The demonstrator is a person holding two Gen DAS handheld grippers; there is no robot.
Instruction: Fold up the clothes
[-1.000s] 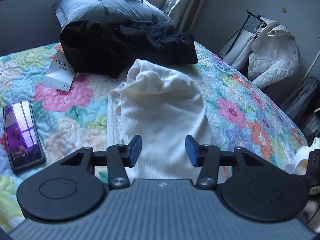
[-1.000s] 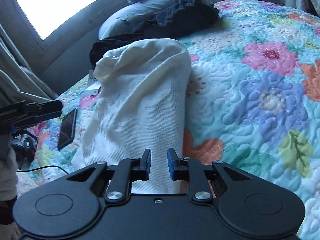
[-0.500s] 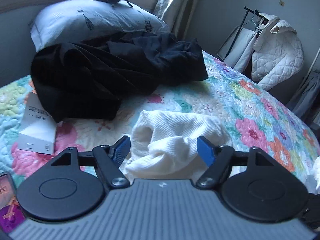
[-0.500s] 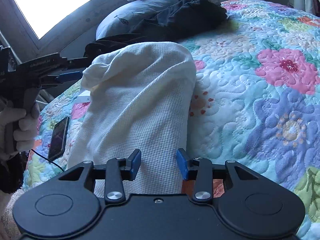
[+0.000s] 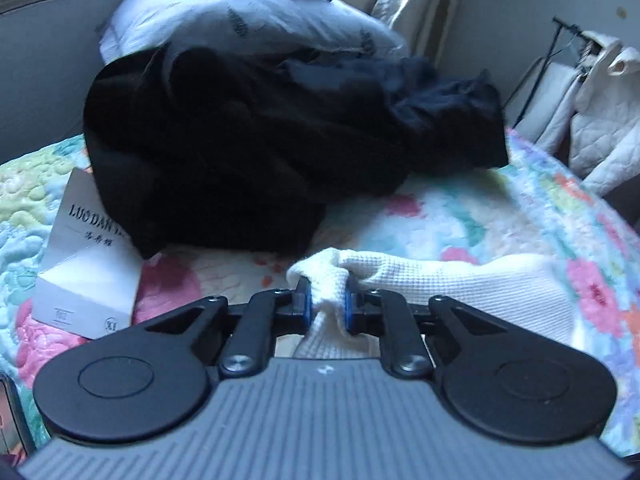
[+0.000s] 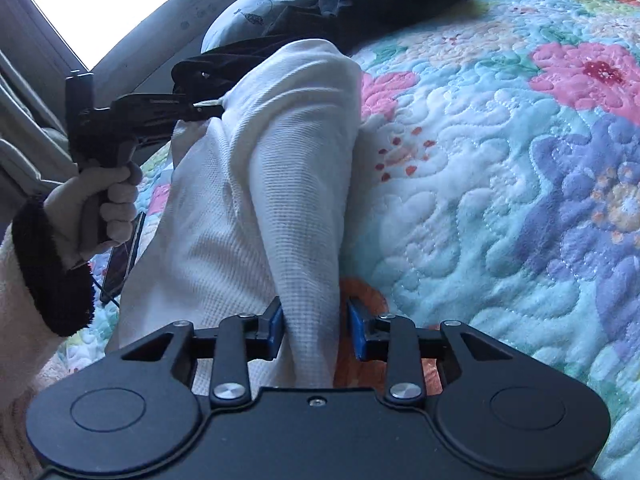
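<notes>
Floral quilted bedding (image 6: 500,168) carries the cream waffle-knit garment (image 6: 280,184). One far corner of it is pinched by the left gripper (image 5: 326,307), whose jaws are closing. The near folded edge is located between the closing right gripper (image 6: 316,330) pads; the right pad (image 6: 357,334) stands apart from the cloth.

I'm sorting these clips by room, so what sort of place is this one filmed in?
Most likely a bedroom in a home. The work happens on a bed under a floral quilted bedspread, with a pale grey printed pillow by the window and a white quilted jacket hanging on a garment rack.
</notes>
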